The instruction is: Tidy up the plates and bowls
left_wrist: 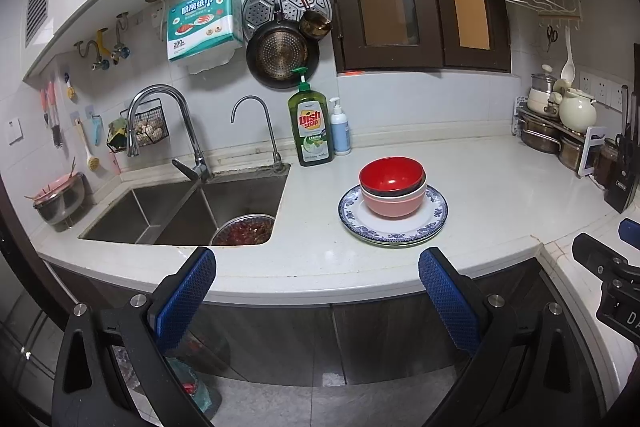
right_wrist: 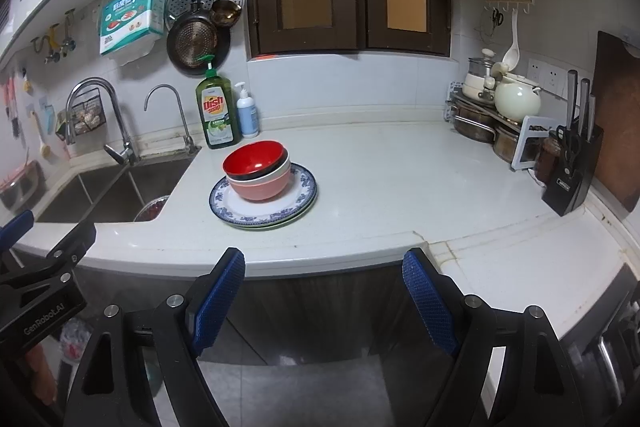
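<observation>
Far left: a double steel sink point(left_wrist: 168, 211) sunk into the white countertop point(left_wrist: 500, 187), a metal basin of reddish food point(left_wrist: 246, 229) in its right-hand half, a tall chrome faucet point(left_wrist: 168, 119) and a slimmer tap point(left_wrist: 256, 123) behind. Just right of the sink, against the wall, a green dish soap bottle point(left_wrist: 310, 125) touching shoulders with a small white pump bottle point(left_wrist: 340, 129).

Centre: the task's own pile. A blue-patterned plate point(left_wrist: 394, 217) lying on at least one more plate, a green rim peeking out beneath; on it a pink bowl point(left_wrist: 394, 203), nested inside that a white bowl and then a red bowl point(left_wrist: 391, 174) with a dark outer wall, tilted slightly. Well clear of the sink edge, near the counter's front.

Far right: a pot rack point(right_wrist: 486, 123) with a cream kettle point(right_wrist: 516, 101), then a knife block point(right_wrist: 572, 167).

Left gripper point(left_wrist: 318, 301) hanging before the counter's front edge, blue pads wide apart, nothing between. Right gripper point(right_wrist: 324, 301) likewise, spread wide and empty, aimed at bare counter right of the pile.

Judged from the tidy pile and both tools back and empty: either nothing begun or stacking already finished; cannot tell which. If unstacking comes next, calls for a pinch on the red bowl's rim and a straight lift, the tilt hinting at a loose seat.
</observation>
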Motion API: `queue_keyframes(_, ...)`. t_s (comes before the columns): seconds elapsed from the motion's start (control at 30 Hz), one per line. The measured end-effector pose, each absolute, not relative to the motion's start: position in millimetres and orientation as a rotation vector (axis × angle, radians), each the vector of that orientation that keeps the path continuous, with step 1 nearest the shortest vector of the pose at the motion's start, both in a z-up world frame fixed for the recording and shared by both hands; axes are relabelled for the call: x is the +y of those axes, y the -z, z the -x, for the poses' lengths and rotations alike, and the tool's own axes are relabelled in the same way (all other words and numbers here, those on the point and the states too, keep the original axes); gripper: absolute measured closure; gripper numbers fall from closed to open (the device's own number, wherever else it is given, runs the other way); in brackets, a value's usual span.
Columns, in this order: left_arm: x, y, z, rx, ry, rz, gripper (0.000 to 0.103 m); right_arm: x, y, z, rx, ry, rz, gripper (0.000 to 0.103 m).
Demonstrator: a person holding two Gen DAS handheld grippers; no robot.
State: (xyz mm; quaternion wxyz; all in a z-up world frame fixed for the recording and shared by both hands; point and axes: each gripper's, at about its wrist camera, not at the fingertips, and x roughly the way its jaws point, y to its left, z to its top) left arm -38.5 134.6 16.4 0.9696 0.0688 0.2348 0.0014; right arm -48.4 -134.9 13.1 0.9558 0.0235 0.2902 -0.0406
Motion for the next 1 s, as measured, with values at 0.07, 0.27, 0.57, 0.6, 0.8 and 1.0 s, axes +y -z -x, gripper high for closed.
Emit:
queue_keyframes(0.07,134.0,-16.8,37.6,0.474,-0.003,-0.141,0.000,-134.8,-13.1,48.6,0.590,0.080,-0.048,0.021)
queue_keyframes(0.27,133.2,-17.2,37.7,0.474,-0.002,-0.140,0.000,-134.3,-12.9,48.5,0.591,0.078,-0.045,0.021)
queue_keyframes(0.57,132.4,-18.2,35.8,0.473,-0.003,-0.142,0.000,-132.7,-15.0,47.6,0.590,0.079,-0.043,0.021)
queue_keyframes(0.6,132.4,-18.0,36.6,0.473,-0.002,-0.141,0.000,-132.3,-14.9,47.5,0.590,0.081,-0.043,0.021)
queue_keyframes(0.8,132.9,-18.0,34.7,0.476,0.002,-0.138,0.000,-131.4,-15.3,46.8,0.591,0.080,-0.041,0.021)
queue_keyframes(1.0,133.4,-18.1,31.9,0.478,0.003,-0.133,0.000,-132.1,-16.3,44.6,0.593,0.074,-0.039,0.021)
